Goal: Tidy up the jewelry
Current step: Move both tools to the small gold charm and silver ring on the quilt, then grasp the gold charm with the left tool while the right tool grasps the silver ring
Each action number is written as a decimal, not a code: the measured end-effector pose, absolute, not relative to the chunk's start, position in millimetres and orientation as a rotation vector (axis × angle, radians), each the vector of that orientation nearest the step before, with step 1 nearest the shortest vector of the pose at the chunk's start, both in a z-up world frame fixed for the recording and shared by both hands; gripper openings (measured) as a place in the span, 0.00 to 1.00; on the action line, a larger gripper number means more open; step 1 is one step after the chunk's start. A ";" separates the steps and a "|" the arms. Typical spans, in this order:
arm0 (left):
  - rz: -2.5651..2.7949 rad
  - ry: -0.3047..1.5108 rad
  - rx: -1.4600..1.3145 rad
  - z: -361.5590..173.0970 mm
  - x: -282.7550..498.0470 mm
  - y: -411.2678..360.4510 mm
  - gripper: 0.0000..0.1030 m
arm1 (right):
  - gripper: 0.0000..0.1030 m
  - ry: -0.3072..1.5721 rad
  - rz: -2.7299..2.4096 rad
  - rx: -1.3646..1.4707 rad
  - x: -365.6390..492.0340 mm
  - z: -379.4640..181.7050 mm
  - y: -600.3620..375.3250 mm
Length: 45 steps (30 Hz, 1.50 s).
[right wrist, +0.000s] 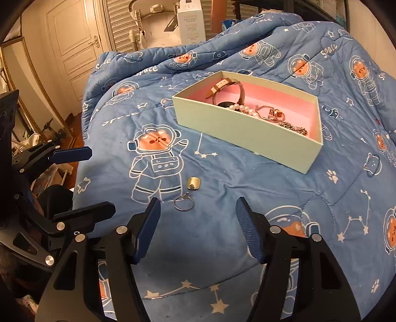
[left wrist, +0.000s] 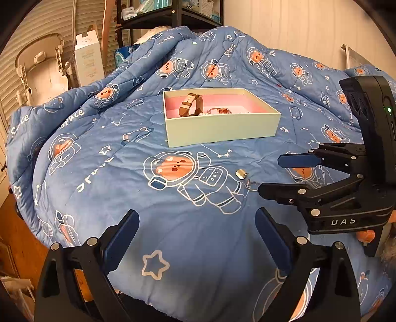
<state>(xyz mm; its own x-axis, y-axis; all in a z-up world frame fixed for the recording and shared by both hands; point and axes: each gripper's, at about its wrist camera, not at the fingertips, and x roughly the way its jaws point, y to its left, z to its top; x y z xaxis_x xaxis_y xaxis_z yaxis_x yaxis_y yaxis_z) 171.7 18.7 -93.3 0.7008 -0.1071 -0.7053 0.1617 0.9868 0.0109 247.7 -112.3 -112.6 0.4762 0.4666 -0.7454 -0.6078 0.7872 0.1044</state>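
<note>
A pale green box with a pink inside sits on the blue quilt; it also shows in the right wrist view. It holds a brown-strapped watch, a pearl string, a rose-gold piece and a chain. A small gold tag with a key ring lies on the quilt in front of the box. My right gripper is open and empty just short of the ring. My left gripper is open and empty, to the left of the tag.
The blue astronaut-print quilt covers the whole work surface and bunches up at the back. A white carton, a shelf unit and a white door stand beyond it. The quilt drops off at the left edge.
</note>
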 end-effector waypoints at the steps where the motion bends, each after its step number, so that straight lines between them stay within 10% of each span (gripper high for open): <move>1: -0.148 0.781 0.073 -93.5 170.7 19.7 0.90 | 0.55 0.854 0.670 -0.185 247.8 -114.6 -109.2; 11: -0.162 0.794 0.038 -94.9 175.4 21.5 0.76 | 0.19 0.876 0.689 -0.210 252.9 -127.8 -98.1; 38: -0.298 0.874 0.023 -119.4 244.6 -35.0 0.14 | 0.19 0.906 0.574 -0.094 241.0 -128.6 -164.9; 45: -0.293 0.859 0.008 -118.5 240.4 -33.4 0.14 | 0.19 0.905 0.570 -0.090 240.0 -130.1 -164.5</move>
<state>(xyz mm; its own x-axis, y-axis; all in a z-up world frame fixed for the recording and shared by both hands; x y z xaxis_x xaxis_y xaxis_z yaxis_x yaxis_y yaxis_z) 240.4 -33.4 -118.5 0.6156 -0.2512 -0.7469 0.2573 0.9599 -0.1108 240.0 -164.5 -130.1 0.4807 0.4300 -0.7642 -0.5036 0.8489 0.1609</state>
